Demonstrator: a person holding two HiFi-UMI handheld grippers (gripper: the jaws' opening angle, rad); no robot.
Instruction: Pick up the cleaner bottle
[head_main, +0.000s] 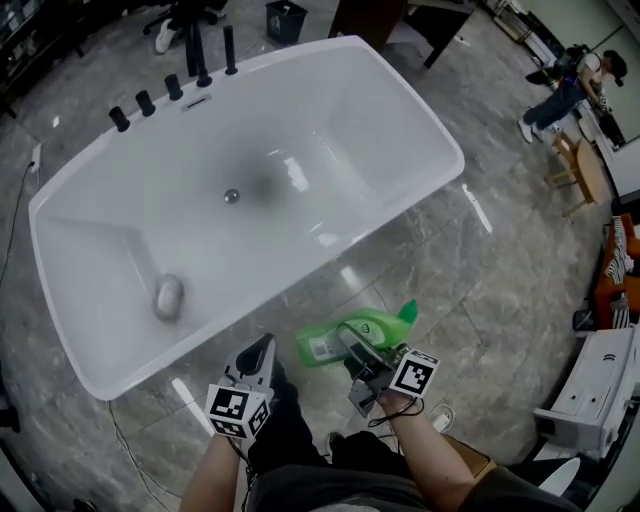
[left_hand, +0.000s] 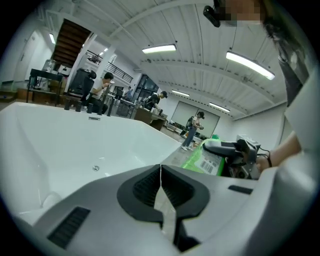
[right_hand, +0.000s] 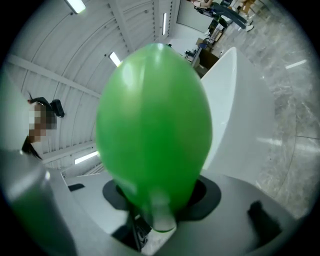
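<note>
right gripper (head_main: 355, 348) clamped on green cleaner bottle (head_main: 378, 323), left gripper (head_main: 260, 352) jaws closed together, empty, white bathtub (head_main: 418, 98) just beyond both

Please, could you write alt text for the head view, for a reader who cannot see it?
Seen from above, the right gripper holds a green bottle over a grey stone floor, beside a large white bathtub. The left gripper, jaws closed and empty, is next to it.

White bathtub (head_main: 400, 110) on grey marble floor (head_main: 500, 290); ceiling striplights (left_hand: 159, 48).
</note>
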